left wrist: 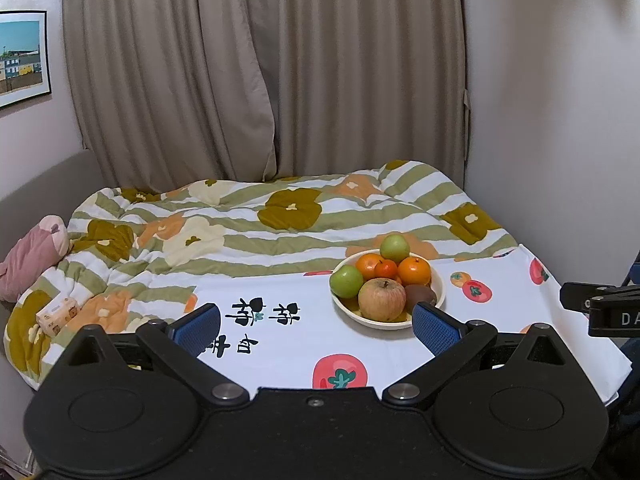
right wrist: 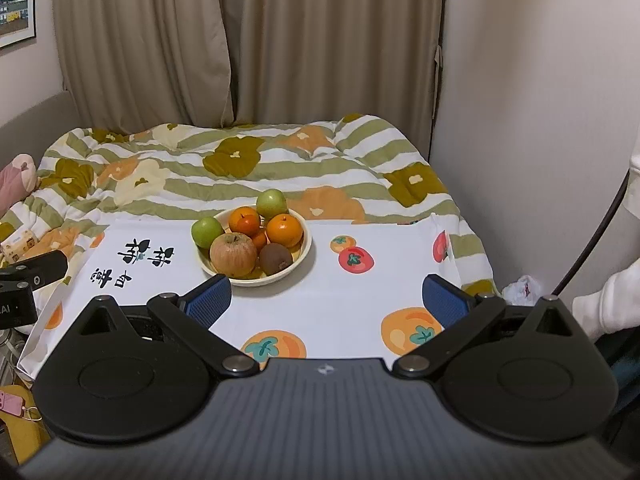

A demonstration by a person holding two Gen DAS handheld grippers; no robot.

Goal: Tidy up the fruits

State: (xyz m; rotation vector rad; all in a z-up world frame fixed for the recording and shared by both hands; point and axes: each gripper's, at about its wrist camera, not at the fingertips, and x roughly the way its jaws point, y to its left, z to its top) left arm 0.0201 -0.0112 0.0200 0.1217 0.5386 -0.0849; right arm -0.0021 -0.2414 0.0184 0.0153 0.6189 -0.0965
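A cream bowl [left wrist: 439,292] [right wrist: 306,246] stands on a white fruit-print cloth [left wrist: 280,344] [right wrist: 340,300]. It holds a reddish apple [left wrist: 382,299] [right wrist: 233,255], two green apples [left wrist: 346,281] [left wrist: 395,248] [right wrist: 207,232] [right wrist: 271,204], several oranges [left wrist: 414,271] [right wrist: 284,230] and a brown kiwi [left wrist: 421,295] [right wrist: 275,259]. My left gripper [left wrist: 318,326] is open and empty, near the bowl's front left. My right gripper [right wrist: 328,298] is open and empty, in front of the bowl.
A flowered, striped quilt [left wrist: 248,224] [right wrist: 240,160] covers the bed behind the cloth. A pink plush [left wrist: 34,256] and a tissue pack [left wrist: 56,314] lie at the left. Curtains and walls close the back and right. The other gripper's body [left wrist: 608,308] [right wrist: 24,288] shows at each view's edge.
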